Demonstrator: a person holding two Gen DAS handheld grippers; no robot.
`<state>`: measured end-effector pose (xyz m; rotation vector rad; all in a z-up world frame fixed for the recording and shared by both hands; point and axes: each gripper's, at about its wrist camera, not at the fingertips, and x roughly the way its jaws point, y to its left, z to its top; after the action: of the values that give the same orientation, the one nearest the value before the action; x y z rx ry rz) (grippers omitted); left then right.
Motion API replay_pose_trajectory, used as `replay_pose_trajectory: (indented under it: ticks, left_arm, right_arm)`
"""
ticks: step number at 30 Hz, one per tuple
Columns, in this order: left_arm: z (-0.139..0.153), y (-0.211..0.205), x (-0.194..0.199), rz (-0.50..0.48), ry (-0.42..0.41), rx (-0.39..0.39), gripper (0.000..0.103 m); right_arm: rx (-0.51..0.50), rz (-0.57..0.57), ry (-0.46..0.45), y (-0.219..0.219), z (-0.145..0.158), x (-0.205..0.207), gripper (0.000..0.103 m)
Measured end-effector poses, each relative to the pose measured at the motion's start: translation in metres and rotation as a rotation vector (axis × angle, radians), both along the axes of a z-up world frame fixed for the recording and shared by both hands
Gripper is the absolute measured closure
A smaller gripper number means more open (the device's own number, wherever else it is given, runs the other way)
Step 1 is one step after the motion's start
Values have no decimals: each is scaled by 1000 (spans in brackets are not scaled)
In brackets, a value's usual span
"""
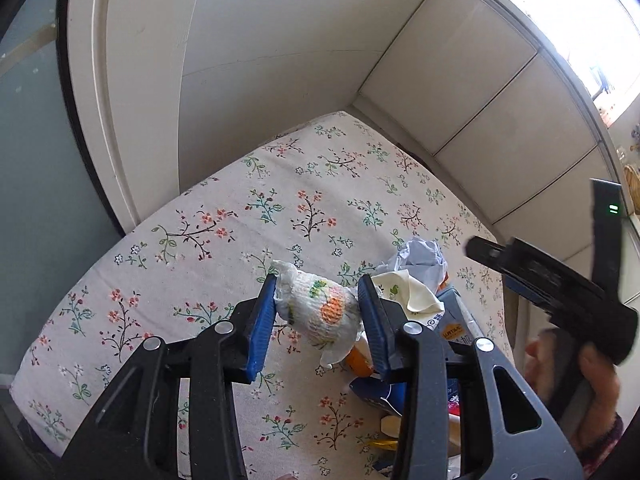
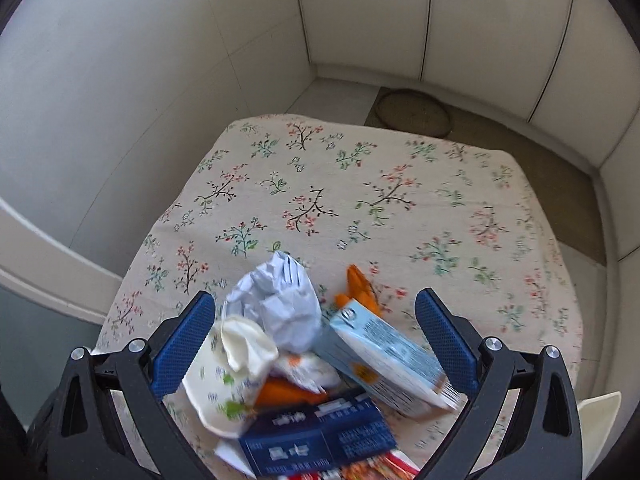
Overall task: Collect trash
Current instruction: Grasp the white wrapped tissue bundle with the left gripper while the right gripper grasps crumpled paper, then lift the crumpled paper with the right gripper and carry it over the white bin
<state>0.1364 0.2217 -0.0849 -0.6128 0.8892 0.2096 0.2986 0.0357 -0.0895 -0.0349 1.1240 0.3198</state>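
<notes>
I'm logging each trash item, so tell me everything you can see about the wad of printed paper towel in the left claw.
The paper towel is a crumpled white wad of dimpled, soft-looking tissue, printed with an orange and green pattern. The left claw is shut on it, a blue pad on each side, with twisted ends sticking out. It looks lifted above the floral tablecloth, beside the trash pile.

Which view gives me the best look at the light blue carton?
The right wrist view. The light blue carton lies there in full between the open right gripper, tilted on the trash pile, its printed face visible. In the left wrist view only a corner of it shows, behind the left gripper and its wad.
</notes>
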Motion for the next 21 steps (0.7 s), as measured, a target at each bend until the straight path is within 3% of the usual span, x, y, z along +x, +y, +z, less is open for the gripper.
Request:
replay_pose_trajectory:
  ticks: [4, 10, 12, 17, 21]
  left_arm:
    - [2, 2, -3, 10, -7, -3, 64]
    - [-4, 6, 1, 20, 22, -32, 63]
    - [-3, 6, 1, 20, 21, -29, 63]
    - [-3, 5, 2, 19, 24, -26, 63]
    - [-3, 4, 3, 19, 23, -23, 63]
  right_arm:
    - [-40, 14, 40, 15, -22, 13, 9]
    - [-38, 53, 119, 22, -48, 14, 46]
    - [-27, 70, 139, 24, -55, 11, 67]
    - [-42, 75, 74, 24, -50, -3, 68]
    - [-17, 62, 22, 17, -29, -10, 68]
